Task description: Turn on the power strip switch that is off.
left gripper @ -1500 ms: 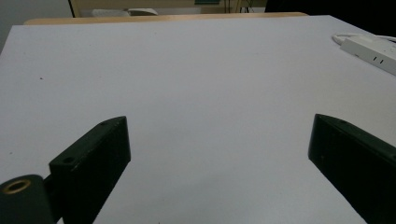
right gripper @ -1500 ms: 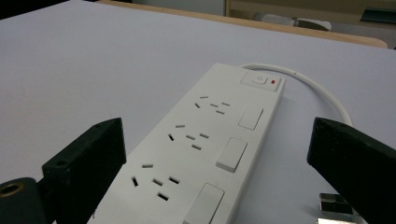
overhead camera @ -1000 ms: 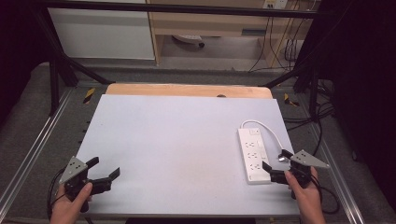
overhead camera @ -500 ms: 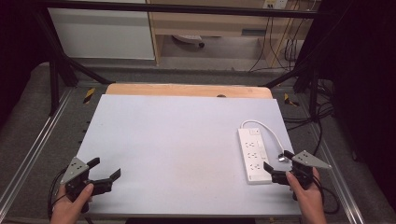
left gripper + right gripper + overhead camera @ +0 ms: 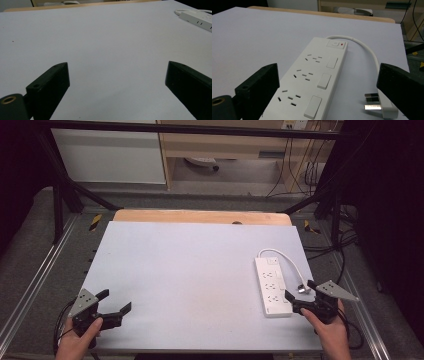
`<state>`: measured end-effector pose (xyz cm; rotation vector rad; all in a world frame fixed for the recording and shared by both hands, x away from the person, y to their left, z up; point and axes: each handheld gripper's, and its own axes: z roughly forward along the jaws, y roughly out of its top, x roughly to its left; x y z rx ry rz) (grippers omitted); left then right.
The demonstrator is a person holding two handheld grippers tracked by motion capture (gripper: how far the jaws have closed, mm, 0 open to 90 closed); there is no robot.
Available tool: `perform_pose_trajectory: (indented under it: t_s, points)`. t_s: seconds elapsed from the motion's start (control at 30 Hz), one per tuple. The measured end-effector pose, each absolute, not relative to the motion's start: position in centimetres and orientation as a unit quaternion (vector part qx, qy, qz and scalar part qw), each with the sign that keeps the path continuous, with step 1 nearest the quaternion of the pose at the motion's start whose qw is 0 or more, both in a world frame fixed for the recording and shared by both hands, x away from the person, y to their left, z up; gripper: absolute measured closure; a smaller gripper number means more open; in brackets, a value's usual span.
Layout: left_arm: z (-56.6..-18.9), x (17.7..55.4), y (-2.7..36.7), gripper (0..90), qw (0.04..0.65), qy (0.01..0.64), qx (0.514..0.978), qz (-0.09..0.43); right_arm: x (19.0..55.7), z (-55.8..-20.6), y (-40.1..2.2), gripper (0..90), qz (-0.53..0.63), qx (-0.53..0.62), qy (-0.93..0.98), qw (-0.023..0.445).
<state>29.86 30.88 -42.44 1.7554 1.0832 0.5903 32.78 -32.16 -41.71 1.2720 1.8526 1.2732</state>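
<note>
Left gripper [image 5: 116, 301] had dropped toward table [image 5: 200, 255] near edge, jaws wide; right gripper [image 5: 299, 291] wide beside power strip [image 5: 272, 286]; centre bare.

In my right gripper view the near end of the power strip [image 5: 312, 82] runs off the bottom edge of the frame, and my right-hand jaw covers part of the plug [image 5: 377, 106] at the lower right, so I cannot tell how its cable joins it. In my left gripper view the strip is cut by the upper right corner. From the high view, the socket markings are too small to read, and my forearms leave the bottom edge.
</note>
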Motion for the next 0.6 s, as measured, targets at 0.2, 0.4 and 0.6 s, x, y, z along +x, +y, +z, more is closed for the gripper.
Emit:
perform_pose_trajectory:
  t_s: [0.2, 0.4, 0.6]
  points:
    - [-42.5, 29.9, 30.8, 5.7, 0.477, 0.443, 0.720, 0.240, 32.8, -41.0, -32.1, 5.9, 0.477, 0.475, 0.689, 0.267]
    - [-42.6, 29.9, 30.8, 5.7, 0.475, 0.444, 0.721, 0.240, 32.8, -40.3, -31.8, 5.8, 0.477, 0.475, 0.692, 0.262]
    - [-42.6, 29.9, 30.8, 5.7, 0.474, 0.444, 0.722, 0.239, 32.9, -39.7, -31.2, 4.8, 0.476, 0.471, 0.697, 0.257]
